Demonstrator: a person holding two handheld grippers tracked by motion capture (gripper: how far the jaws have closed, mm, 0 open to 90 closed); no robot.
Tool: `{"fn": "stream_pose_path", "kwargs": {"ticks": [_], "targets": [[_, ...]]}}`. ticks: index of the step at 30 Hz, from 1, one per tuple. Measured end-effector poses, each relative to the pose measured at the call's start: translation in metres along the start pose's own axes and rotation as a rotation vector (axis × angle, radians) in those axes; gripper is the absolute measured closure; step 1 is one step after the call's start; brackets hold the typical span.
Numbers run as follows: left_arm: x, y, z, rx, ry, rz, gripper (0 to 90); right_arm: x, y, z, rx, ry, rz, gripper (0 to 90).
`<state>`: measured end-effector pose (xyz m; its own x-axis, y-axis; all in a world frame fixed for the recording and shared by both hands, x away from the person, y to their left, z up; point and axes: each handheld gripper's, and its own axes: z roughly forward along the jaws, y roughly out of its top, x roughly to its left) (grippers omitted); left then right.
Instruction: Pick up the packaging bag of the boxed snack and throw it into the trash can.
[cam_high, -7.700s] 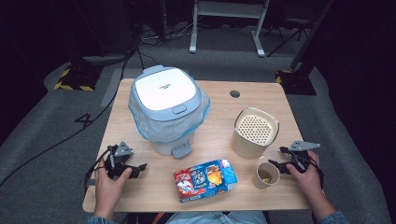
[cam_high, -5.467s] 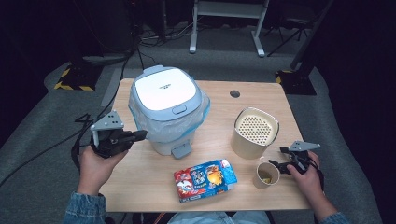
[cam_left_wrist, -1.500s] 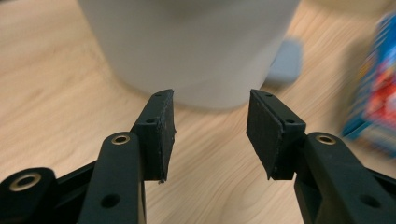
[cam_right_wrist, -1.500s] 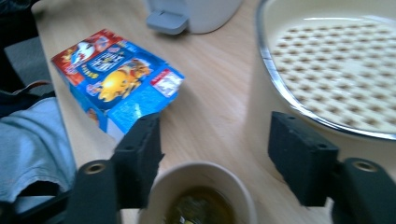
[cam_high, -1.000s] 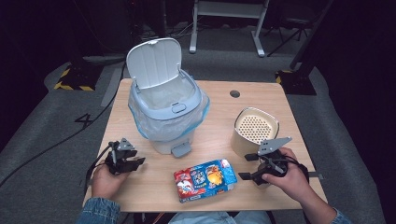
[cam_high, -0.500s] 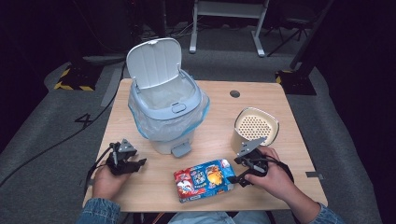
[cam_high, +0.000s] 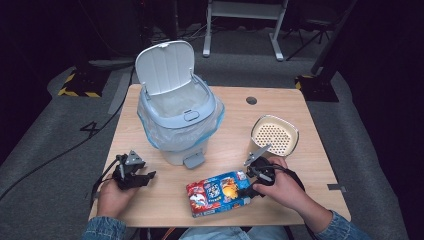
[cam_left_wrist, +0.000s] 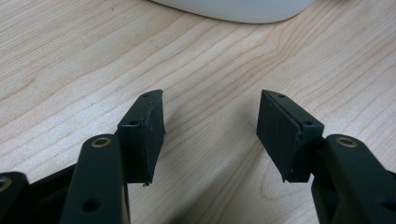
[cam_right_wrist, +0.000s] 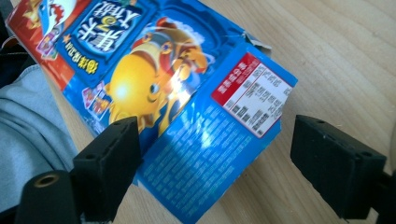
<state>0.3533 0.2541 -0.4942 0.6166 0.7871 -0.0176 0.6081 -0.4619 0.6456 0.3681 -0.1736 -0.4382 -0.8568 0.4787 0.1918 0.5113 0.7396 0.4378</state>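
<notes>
Beside the open bin (cam_high: 177, 117), seen from above, the snack box (cam_high: 218, 193) lies flat in front of its pedal, the right gripper (cam_high: 248, 189) at its end, the left gripper (cam_high: 141, 178) idle off to the bin's other side. Its own view shows bare table (cam_left_wrist: 219, 65) between parted jaws. The right gripper view alone shows its jaws, just opening, straddling the box corner (cam_right_wrist: 210, 154) untouched; closing there could, I reckon, crush or skid the box.

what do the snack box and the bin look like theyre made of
Snack box: thin printed cardboard with a glossy coat, going by the glare on its face and a torn, creased corner. Bin: smooth, matte pale plastic, its hinged lid moulded; the liner inside looks like thin translucent film.
</notes>
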Motion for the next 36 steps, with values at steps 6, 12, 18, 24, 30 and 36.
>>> {"fn": "stream_pose_path", "kwargs": {"ticks": [6, 12, 18, 24, 30, 36], "targets": [[0.000, -0.001, 0.000, -0.003, -0.001, -0.001, 42.0, -0.001, 0.000, 0.008, 0.017, 0.045, 0.006, 20.9], [0.000, -0.001, 0.000, -0.004, -0.002, -0.002, 41.9, 0.001, -0.001, 0.007, 0.001, 0.064, -0.010, 40.0], [0.000, -0.001, 0.000, -0.008, 0.002, 0.003, 41.9, 0.000, -0.004, -0.005, -0.062, 0.078, -0.041, 63.0], [0.000, -0.001, 0.000, -0.006, 0.000, 0.006, 41.5, 0.006, -0.005, -0.014, -0.120, 0.139, -0.070, 82.4], [0.000, -0.001, 0.000, -0.006, 0.000, 0.007, 41.3, 0.011, -0.004, -0.019, -0.161, 0.190, -0.106, 90.0], [0.000, -0.002, 0.000, -0.008, -0.001, 0.006, 41.3, 0.020, -0.005, -0.031, -0.220, 0.180, -0.155, 90.0]]}}
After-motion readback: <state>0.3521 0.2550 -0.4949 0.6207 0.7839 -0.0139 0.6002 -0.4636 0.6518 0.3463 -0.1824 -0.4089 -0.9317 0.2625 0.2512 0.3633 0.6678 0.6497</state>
